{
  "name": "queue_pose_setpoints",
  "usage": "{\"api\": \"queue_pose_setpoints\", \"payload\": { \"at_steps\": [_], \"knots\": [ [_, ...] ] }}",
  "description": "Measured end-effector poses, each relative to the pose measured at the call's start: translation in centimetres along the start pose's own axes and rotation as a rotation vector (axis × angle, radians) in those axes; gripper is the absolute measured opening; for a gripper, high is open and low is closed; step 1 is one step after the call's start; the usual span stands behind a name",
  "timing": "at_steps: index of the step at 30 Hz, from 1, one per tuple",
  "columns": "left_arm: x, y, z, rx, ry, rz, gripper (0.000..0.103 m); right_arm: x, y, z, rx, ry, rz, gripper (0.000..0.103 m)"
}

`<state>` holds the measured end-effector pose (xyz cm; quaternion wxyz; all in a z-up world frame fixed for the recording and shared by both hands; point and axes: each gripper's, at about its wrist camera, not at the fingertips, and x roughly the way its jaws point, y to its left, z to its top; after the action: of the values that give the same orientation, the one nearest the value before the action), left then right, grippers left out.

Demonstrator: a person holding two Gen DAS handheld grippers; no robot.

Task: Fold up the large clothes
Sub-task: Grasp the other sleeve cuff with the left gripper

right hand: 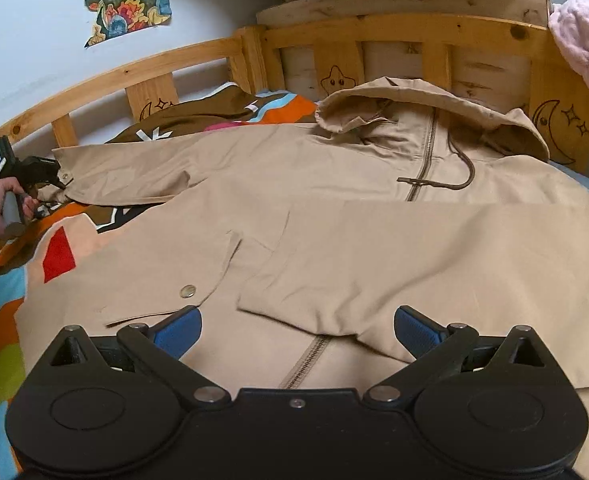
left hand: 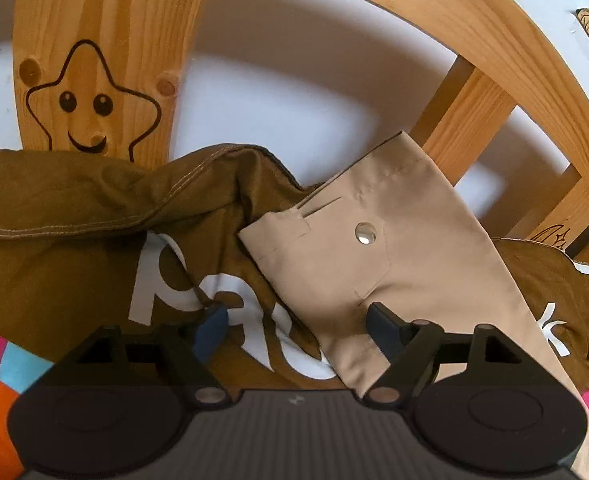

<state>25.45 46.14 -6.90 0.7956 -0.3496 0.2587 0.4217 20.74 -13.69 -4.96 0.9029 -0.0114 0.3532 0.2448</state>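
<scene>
Tan cloth covers most of the bed: we see the hooded jacket (right hand: 334,216) lying front up, its hood toward the far wooden headboard (right hand: 414,32). One sleeve is folded across its near part, the other (left hand: 394,248) stretched to the left. Our right gripper (right hand: 297,330) hovers over the folded cuff with fingers spread wide, holding nothing. Our left gripper (left hand: 296,326) stands open over the left cuff's snap button (left hand: 364,235), beside a brown printed cloth (left hand: 94,216).

Tan jacket (right hand: 374,248) on wooden bed (right hand: 406,24)
</scene>
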Motion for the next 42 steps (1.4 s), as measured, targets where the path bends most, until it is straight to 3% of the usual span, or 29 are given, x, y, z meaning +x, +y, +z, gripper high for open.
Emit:
{"api": "queue_pose_setpoints", "payload": {
  "at_steps": [2, 4, 12, 14, 19, 27, 32, 37, 42],
  "knots": [
    [0.1, -0.3, 0.0, -0.013, 0.000, -0.023, 0.061, -0.3, 0.2, -0.1, -0.015, 0.000, -0.007, 0.102],
    [0.1, -0.5, 0.2, -0.043, -0.003, -0.046, 0.055, -0.6, 0.3, -0.1, -0.025, 0.000, -0.007, 0.102],
    [1.5, 0.4, 1.8, -0.132, 0.050, -0.101, 0.056, -1.6, -0.2, -0.8, -0.008, 0.014, -0.007, 0.102],
    [1.1, 0.3, 1.7, -0.108, 0.044, -0.095, 0.031, -1.7, 0.0, -1.1, -0.015, 0.019, -0.008, 0.102],
    [-0.8, -0.8, 0.9, -0.019, -0.017, -0.079, 0.012, -2.1, -0.2, -1.5, 0.011, 0.029, 0.004, 0.102],
    [-6.1, -5.0, -2.1, 0.307, -0.187, 0.011, 0.011, -3.0, 0.3, -1.6, -0.001, 0.000, 0.030, 0.102],
    [-8.5, -8.0, -3.6, 0.469, -0.242, 0.053, 0.012, -3.6, 0.3, -1.5, 0.016, -0.026, 0.049, 0.102],
    [-9.3, -7.8, -2.3, 0.383, -0.170, 0.016, 0.013, -4.3, 0.2, -1.6, 0.018, -0.038, 0.059, 0.102],
    [-8.9, -3.5, 1.3, 0.129, -0.062, -0.138, 0.018, -5.1, 0.1, -1.6, 0.015, -0.056, 0.062, 0.102]
  ]
}}
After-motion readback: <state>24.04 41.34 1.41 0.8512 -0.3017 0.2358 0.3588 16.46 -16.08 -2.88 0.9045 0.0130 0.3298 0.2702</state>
